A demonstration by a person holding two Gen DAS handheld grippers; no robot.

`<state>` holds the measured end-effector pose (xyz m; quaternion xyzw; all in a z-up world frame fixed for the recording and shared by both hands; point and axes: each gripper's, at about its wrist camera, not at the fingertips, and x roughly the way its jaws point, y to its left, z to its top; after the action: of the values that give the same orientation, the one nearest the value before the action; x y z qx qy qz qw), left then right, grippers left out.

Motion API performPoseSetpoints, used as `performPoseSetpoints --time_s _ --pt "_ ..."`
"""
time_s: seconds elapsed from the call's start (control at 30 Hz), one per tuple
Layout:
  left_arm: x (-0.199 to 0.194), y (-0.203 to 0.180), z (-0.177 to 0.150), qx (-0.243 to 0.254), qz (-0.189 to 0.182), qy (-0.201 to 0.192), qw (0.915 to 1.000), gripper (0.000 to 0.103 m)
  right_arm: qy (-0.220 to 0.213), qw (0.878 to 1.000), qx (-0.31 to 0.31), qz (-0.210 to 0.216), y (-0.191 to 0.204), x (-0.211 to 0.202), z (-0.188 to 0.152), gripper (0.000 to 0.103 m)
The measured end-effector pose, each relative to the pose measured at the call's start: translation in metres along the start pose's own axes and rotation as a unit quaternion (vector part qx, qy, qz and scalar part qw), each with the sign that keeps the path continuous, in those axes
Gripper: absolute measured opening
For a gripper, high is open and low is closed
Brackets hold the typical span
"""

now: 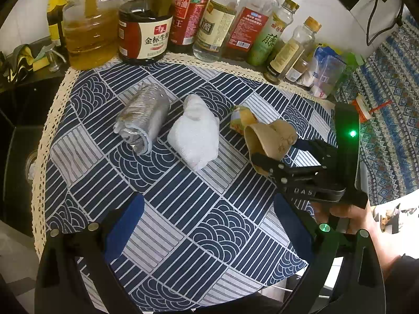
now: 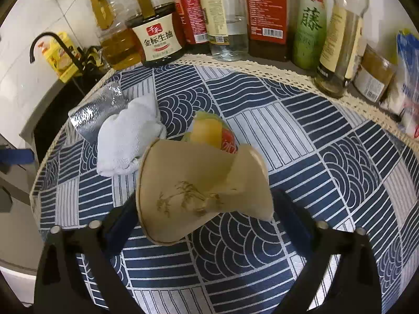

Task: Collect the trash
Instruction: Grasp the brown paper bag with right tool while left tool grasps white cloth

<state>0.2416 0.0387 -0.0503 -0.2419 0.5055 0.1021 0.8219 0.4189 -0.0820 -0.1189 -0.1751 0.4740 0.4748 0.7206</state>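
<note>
Navy-and-white patterned cloth (image 1: pixel 183 209) with a crocheted cream edge is spread over the counter, backed by a row of glass and plastic condiment bottles (image 2: pixel 230 18). A crushed tan paper cup (image 2: pixel 199 185) is pinched between the fingers of the right gripper (image 2: pixel 207 209). Just beyond it a yellow-green wrapper (image 2: pixel 209 130) is seen, its shape partly hidden. The left gripper (image 1: pixel 207 225) is held wide apart with nothing between its fingers; ahead of them lie a crumpled white tissue (image 1: pixel 196 136) and a flattened silvery can (image 1: pixel 144 120).

Left claw (image 1: pixel 207 225) agape, right claw (image 2: pixel 207 209) clamped
</note>
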Motion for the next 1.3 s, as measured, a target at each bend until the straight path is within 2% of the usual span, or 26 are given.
performPoseSetpoints --time_s 0.2,0.47,0.6,0.7,0.77,1.03,1.3 --pt "0.008 -0.009 0.004 0.013 0.006 0.008 0.9999 0.096 -0.009 1.000 -0.005 0.014 -0.001 -0.008 -0.001 0.083" --pt "0.026 -0.019 0.020 0.039 0.015 0.020 0.9989 0.096 -0.029 0.998 0.035 0.044 -0.017 -0.038 -0.012 0.082" --pt "0.039 -0.025 0.031 0.052 0.018 0.032 0.9980 0.096 -0.038 0.997 0.048 0.041 -0.027 -0.056 -0.022 0.082" --pt "0.051 -0.033 0.038 0.066 0.023 0.040 0.9968 0.096 -0.051 0.998 0.043 0.013 -0.031 -0.066 -0.031 0.082" --pt "0.057 -0.033 0.042 0.071 0.029 0.043 0.9961 0.096 -0.047 0.997 0.052 0.018 -0.037 -0.069 -0.037 0.082" --pt "0.088 -0.023 0.064 0.064 0.060 0.072 0.9935 0.096 -0.044 0.995 0.080 0.027 -0.055 -0.073 -0.056 0.082" --pt "0.112 -0.004 0.085 0.046 0.086 0.081 0.9920 0.094 -0.055 0.993 0.095 0.039 -0.068 -0.073 -0.062 0.082"
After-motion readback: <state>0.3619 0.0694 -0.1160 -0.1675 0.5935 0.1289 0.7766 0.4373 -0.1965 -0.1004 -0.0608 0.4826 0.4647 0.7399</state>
